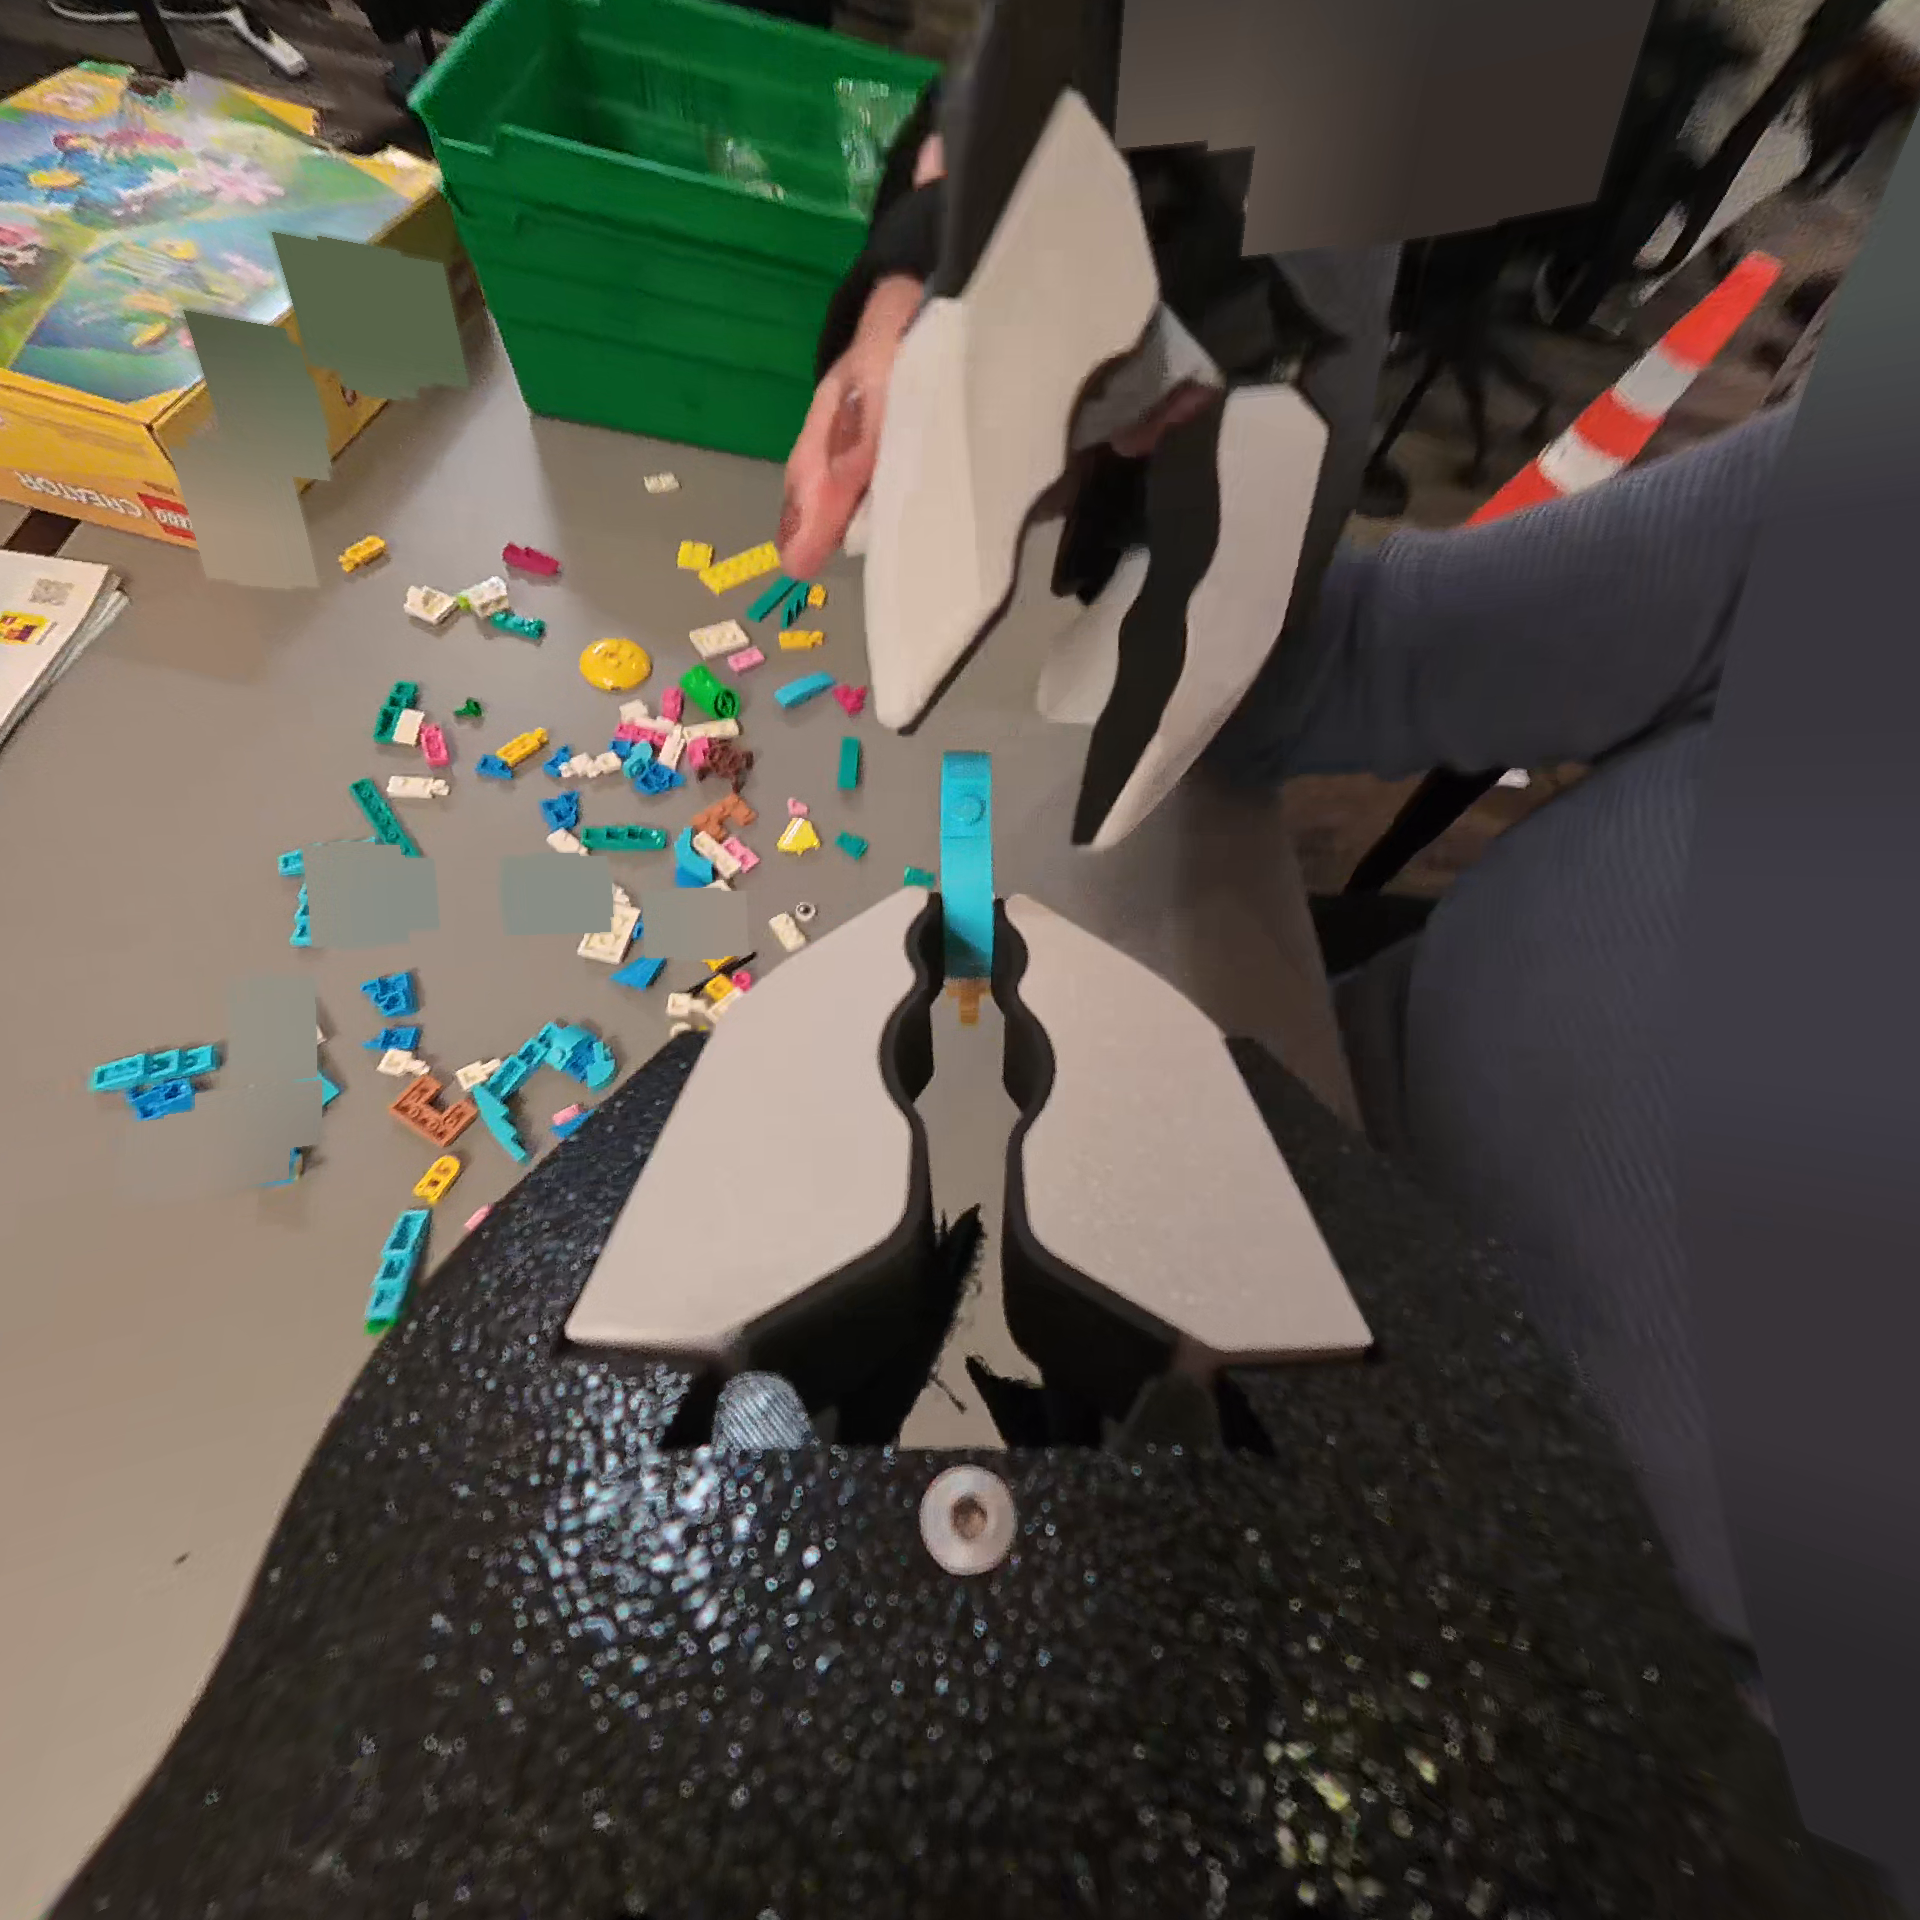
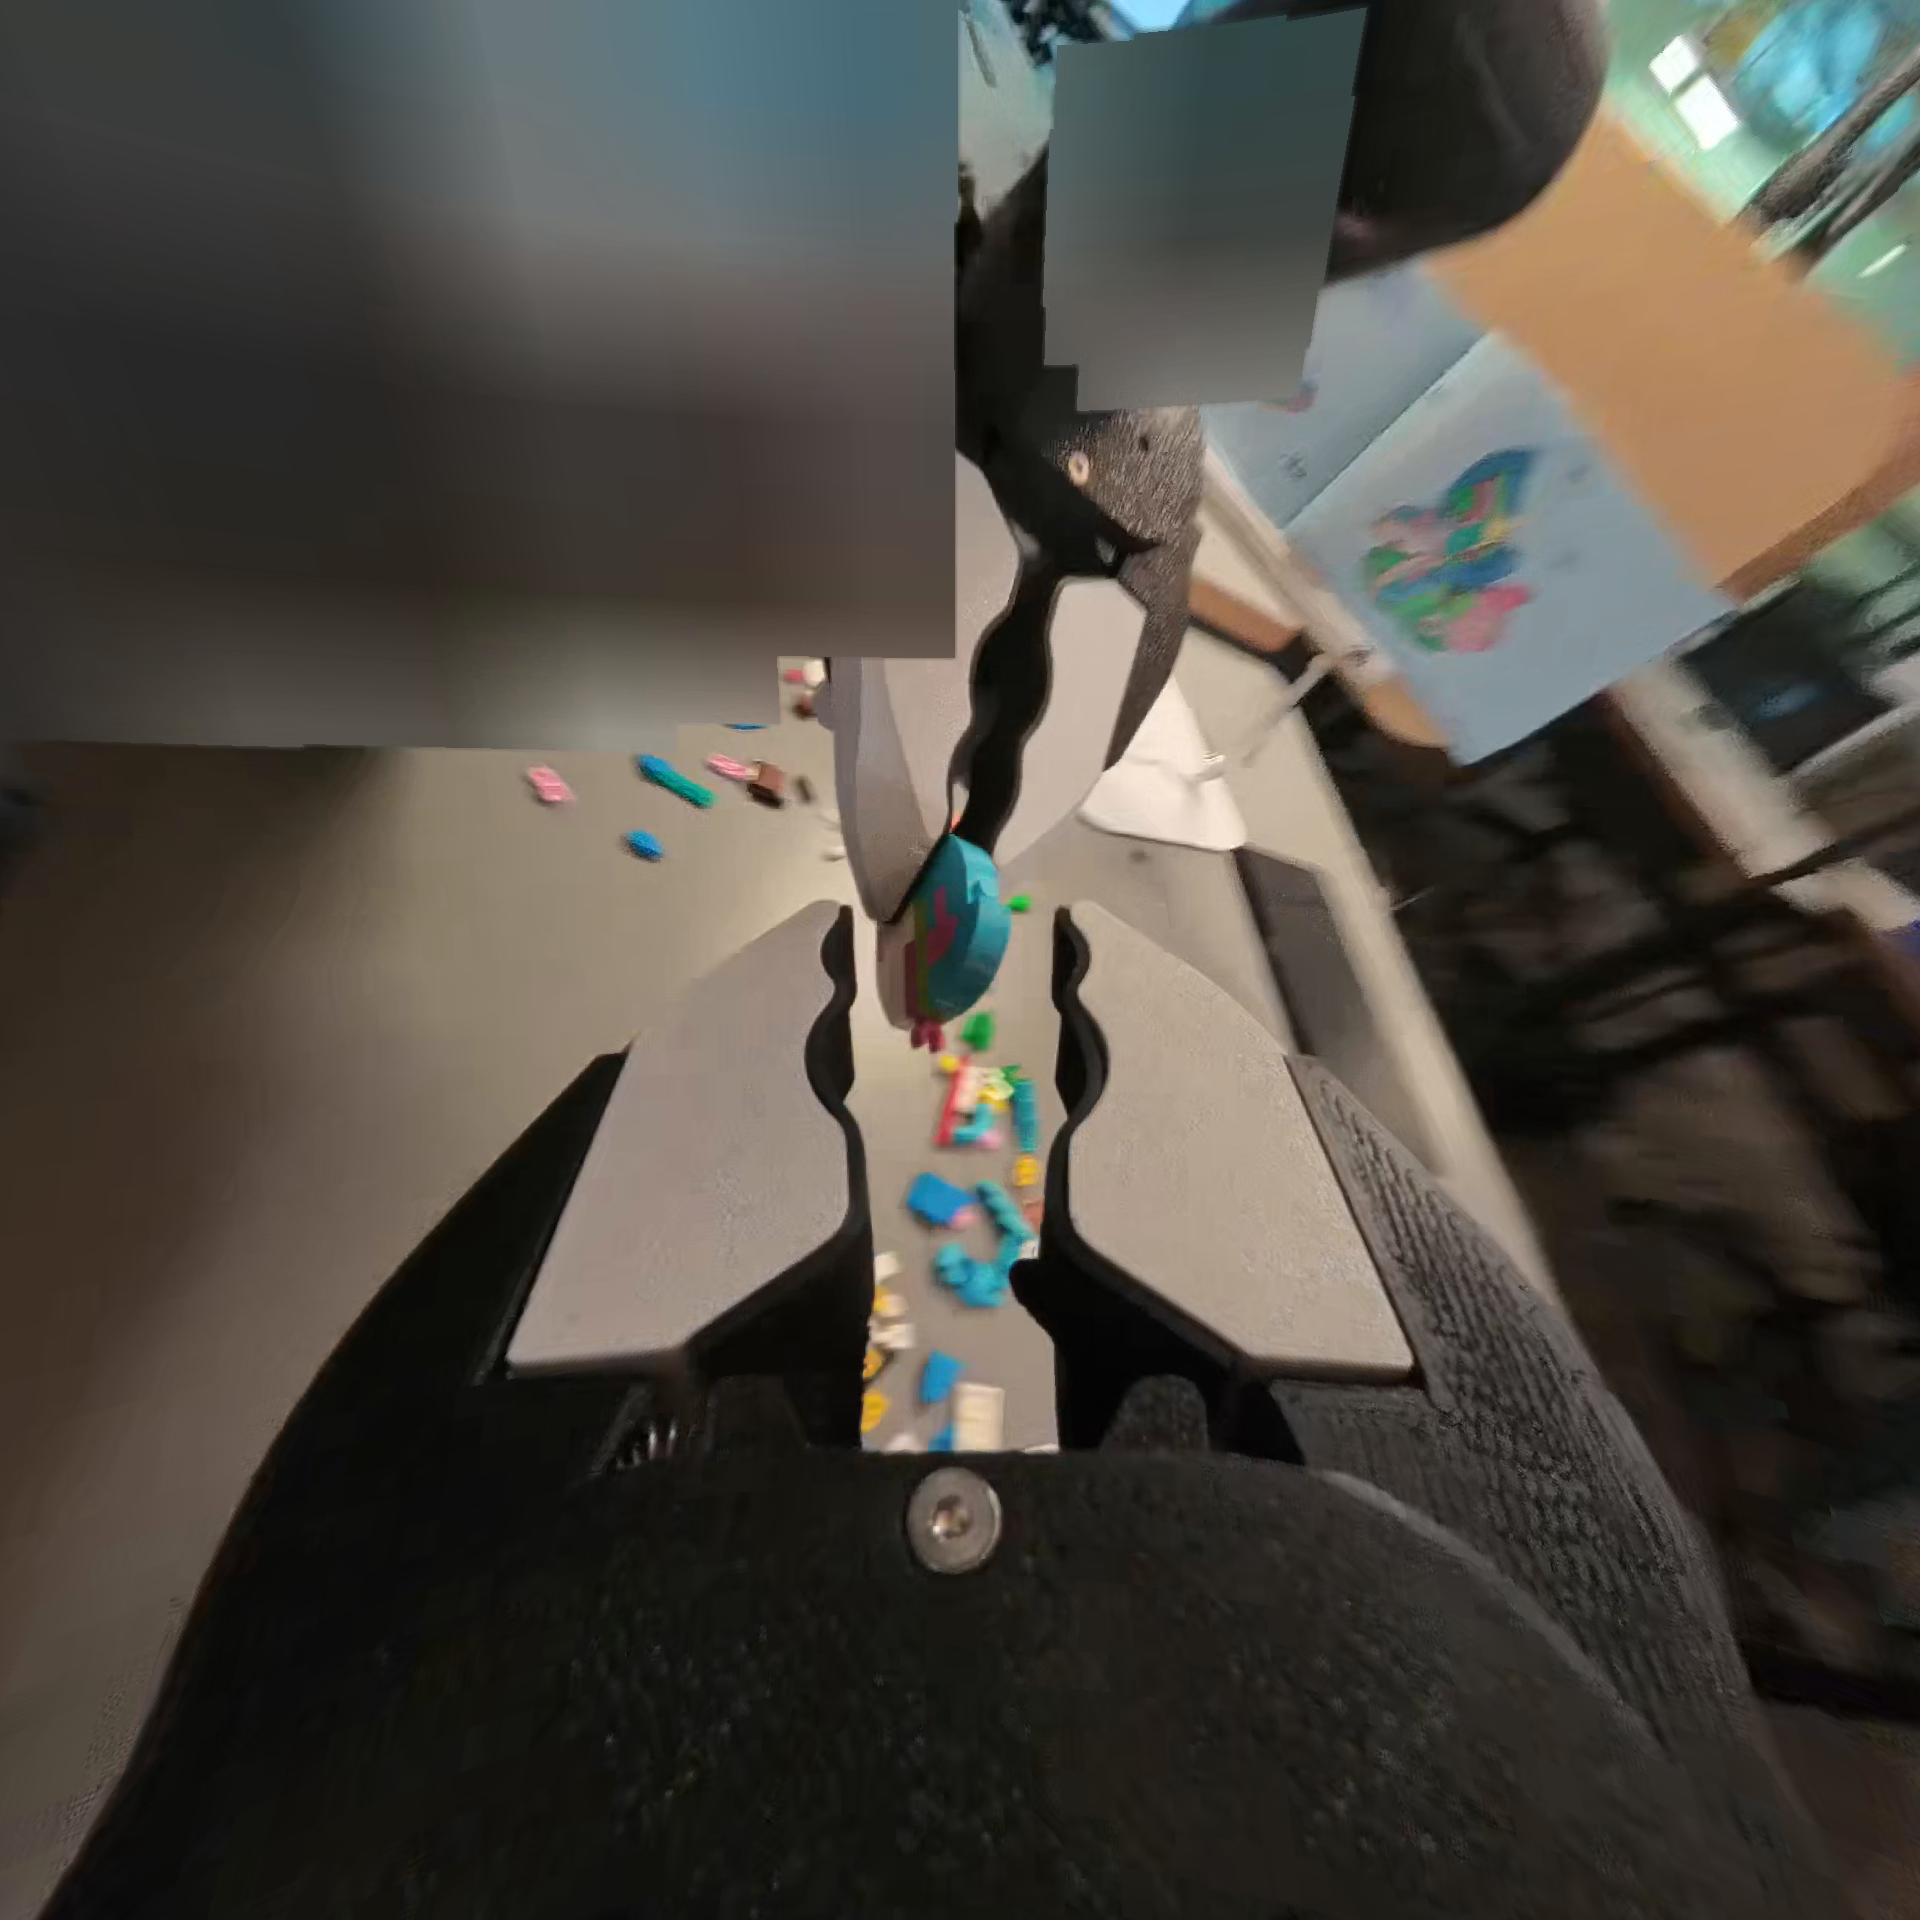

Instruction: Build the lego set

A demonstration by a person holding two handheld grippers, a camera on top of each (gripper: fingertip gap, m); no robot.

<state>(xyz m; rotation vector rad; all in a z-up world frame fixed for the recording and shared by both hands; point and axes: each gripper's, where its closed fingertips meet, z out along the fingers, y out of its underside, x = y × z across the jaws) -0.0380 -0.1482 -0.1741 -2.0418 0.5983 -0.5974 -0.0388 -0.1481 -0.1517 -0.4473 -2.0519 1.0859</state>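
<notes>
My left gripper (image 1: 968,914) is shut on a small turquoise Lego assembly (image 1: 966,862) and holds it upright above the grey table (image 1: 125,1455). In the right wrist view the same assembly (image 2: 961,945) shows as a flat turquoise piece with pink and white parts, pinched at the tips of the left gripper (image 2: 940,878). My right gripper (image 2: 951,920) is open and empty, its fingers to either side of the assembly without touching it. In the left wrist view the right gripper (image 1: 997,769) hangs open just above and behind the assembly.
Many loose Lego pieces (image 1: 623,769) in turquoise, pink, yellow and white lie scattered on the table. A green bin (image 1: 665,208) and the yellow set box (image 1: 156,312) stand at the back left. A booklet (image 1: 42,634) lies at the left edge. A person's sleeve (image 1: 1558,623) is at right. My left and right fingertips are right by each other.
</notes>
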